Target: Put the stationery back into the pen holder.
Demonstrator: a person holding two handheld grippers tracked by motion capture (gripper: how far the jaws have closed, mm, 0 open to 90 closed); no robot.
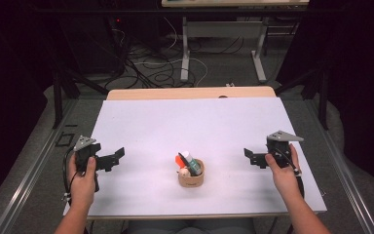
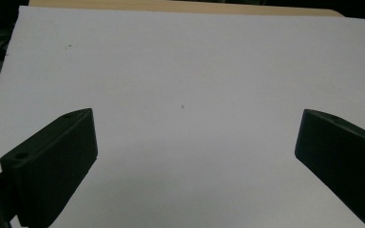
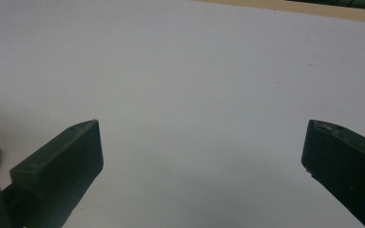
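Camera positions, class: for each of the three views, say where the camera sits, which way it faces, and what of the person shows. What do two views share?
High view: above the person's side, facing forward and down on the white table; forearms, left gripper, right gripper, a cup of items.
Left gripper view: rides the left gripper, facing along its open jaws.
Right gripper view: rides the right gripper, jaws open.
Shared: both gripper views show the bare white table.
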